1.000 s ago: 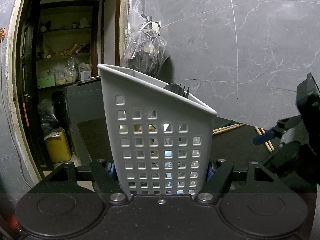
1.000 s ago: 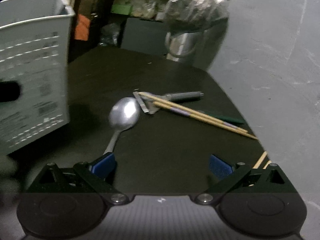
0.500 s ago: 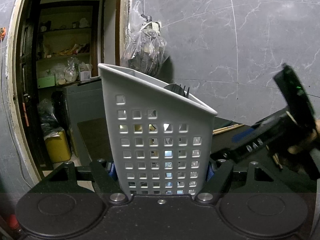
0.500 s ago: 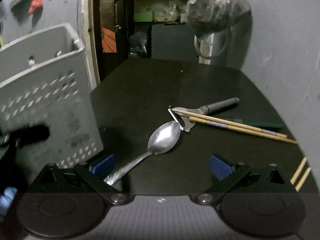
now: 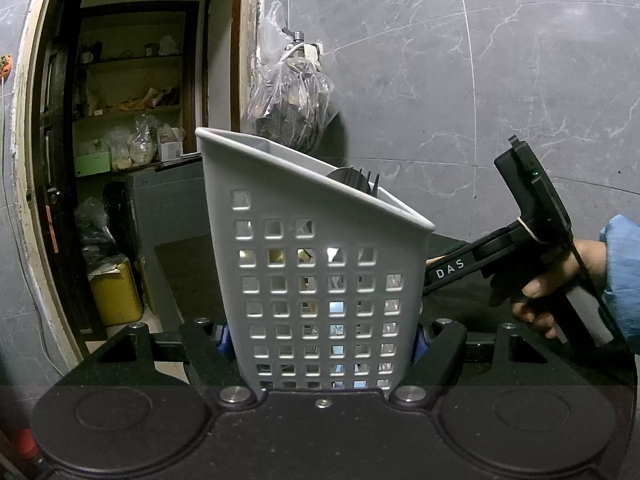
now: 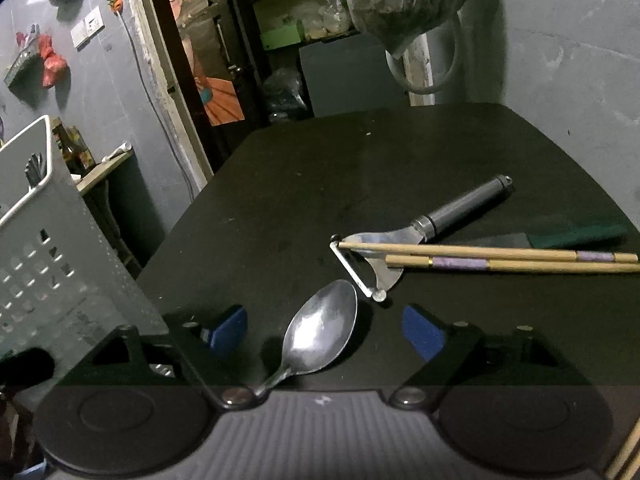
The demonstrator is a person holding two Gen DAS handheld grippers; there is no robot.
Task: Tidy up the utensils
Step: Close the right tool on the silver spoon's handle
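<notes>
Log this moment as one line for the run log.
left gripper: shut on basket | right gripper: open over spoon | peeler, chopsticks: on table

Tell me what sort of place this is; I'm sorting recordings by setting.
Probably a home kitchen or utility corner: a spoon, peeler and chopsticks on a dark table, beside cluttered pantry shelves.

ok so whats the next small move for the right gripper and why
Probably close the right gripper on the spoon: its jaws stand open with the spoon bowl between them on the table, while the left gripper already clamps the basket.
</notes>
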